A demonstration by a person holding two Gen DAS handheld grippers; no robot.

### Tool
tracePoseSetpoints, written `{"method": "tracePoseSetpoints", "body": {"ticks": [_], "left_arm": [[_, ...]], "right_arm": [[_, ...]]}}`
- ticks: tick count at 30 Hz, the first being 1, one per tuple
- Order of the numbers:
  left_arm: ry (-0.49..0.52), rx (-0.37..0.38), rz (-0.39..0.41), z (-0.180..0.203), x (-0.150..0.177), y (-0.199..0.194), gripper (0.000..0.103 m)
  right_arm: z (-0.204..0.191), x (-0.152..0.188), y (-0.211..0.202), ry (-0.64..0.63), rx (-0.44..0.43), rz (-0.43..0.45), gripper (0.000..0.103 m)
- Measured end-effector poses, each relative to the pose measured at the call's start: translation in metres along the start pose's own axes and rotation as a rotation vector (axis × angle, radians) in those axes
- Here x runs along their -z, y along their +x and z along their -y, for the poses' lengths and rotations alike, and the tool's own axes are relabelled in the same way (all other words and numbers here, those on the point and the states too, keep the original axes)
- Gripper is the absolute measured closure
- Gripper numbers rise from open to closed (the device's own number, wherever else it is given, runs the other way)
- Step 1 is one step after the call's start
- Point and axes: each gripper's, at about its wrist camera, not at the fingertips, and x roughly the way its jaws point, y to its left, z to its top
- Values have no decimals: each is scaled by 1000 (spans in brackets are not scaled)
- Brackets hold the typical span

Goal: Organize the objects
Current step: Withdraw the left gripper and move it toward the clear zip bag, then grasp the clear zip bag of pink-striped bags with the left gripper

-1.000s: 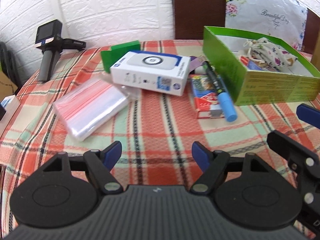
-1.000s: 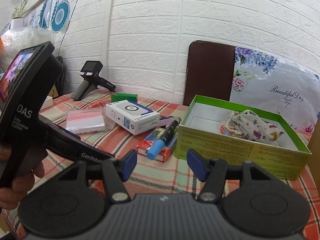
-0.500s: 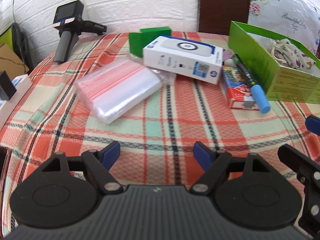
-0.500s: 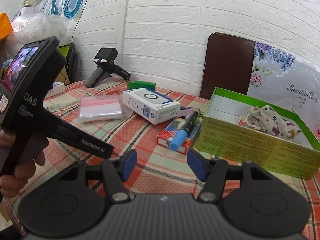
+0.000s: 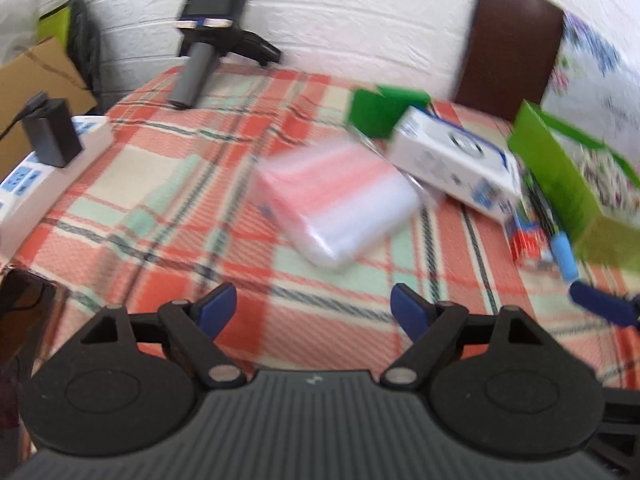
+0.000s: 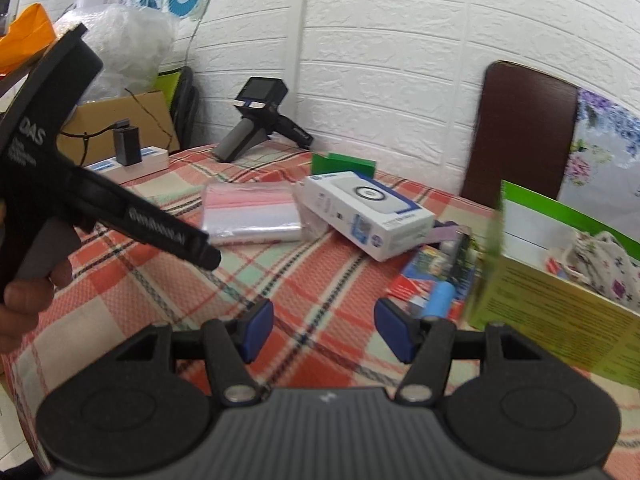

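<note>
On the plaid tablecloth lie a clear pack of zip bags (image 5: 340, 204) (image 6: 250, 214), a white box (image 5: 456, 164) (image 6: 368, 212), a red card pack (image 5: 526, 240) (image 6: 416, 276) and a blue-capped marker (image 5: 562, 252) (image 6: 440, 294). An open green box (image 5: 560, 176) (image 6: 560, 280) at the right holds a floral pouch (image 6: 604, 264). My left gripper (image 5: 312, 308) hangs short of the bag pack, its jaws opening with nothing between them. My right gripper (image 6: 326, 328) is open and empty, short of the marker.
A spare handheld gripper (image 5: 200, 44) (image 6: 256, 120) stands at the table's far edge. A power strip with a black plug (image 5: 24, 176) (image 6: 132, 164) lies far left. A small green box (image 5: 380, 110) sits behind the white box. A brown chair back (image 5: 508, 48) stands beyond.
The left view has swung left: the bag pack now sits mid-frame and the green box at the right edge. The left jaws have widened. The right view has also drifted left and nearer.
</note>
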Motion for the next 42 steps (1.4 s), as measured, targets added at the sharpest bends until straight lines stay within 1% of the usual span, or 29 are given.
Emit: {"method": "tracePoseSetpoints", "body": {"ticks": [3,6,7,8,10,13,15,16,19,23,24,25,26,27,28,30,32,33,35,38,42], "left_arm": [[-62,2,19,-21,-14,-2,13],[-131,32,6,-38,-25,5,13],[-154,46,-2,-42,-27,8,13],[-173,60,-11,-46,-30,12,13],[-198,91,-24,-50,-33,20,13],[-211,139,-40,-51,-38,31,12],[-217,161,-49,-51,-40,39,12],[-222,166,-54,-51,-41,43,12],[-226,147,-40,-51,-44,50,12],[-214,157,-47,-50,-47,56,12],[-208,161,-47,-50,-47,56,13],[-201,170,-44,-48,-47,55,19],[-193,185,-37,-47,-46,53,30],[-189,190,-35,-45,-45,51,31],[-179,177,-28,-43,-43,49,32],[-157,169,-17,-39,-37,43,33],[-136,160,-8,-34,-29,34,34],[-122,158,-6,-30,-25,30,34],[-114,191,-26,-22,-14,23,34],[-47,225,-28,2,4,8,34],[12,314,-67,34,23,-4,34]], "right_arm": [[-5,-12,16,12,-48,-8,45],[-5,-28,40,39,-113,-23,41],[-5,-32,48,47,-128,-24,37],[-4,-37,57,53,-140,-25,29],[-1,-45,74,61,-163,-22,21],[6,-54,99,87,-209,-26,18],[11,-58,114,119,-247,-57,17],[10,-60,121,123,-249,-67,15],[10,-60,137,121,-255,-78,10],[6,-60,148,168,-345,-120,9],[2,-60,148,161,-352,-123,10],[-3,-61,147,145,-358,-123,16],[-8,-63,144,126,-359,-121,27],[-13,-63,141,105,-364,-119,35],[-21,-63,135,73,-354,-122,42],[-32,-58,125,13,-302,-121,50],[-32,-50,114,5,-291,-121,62],[-30,-45,107,12,-294,-123,65],[-24,-34,90,15,-292,-127,67],[-17,-15,61,0,-266,-127,70],[4,9,19,33,-216,-127,71]]}}
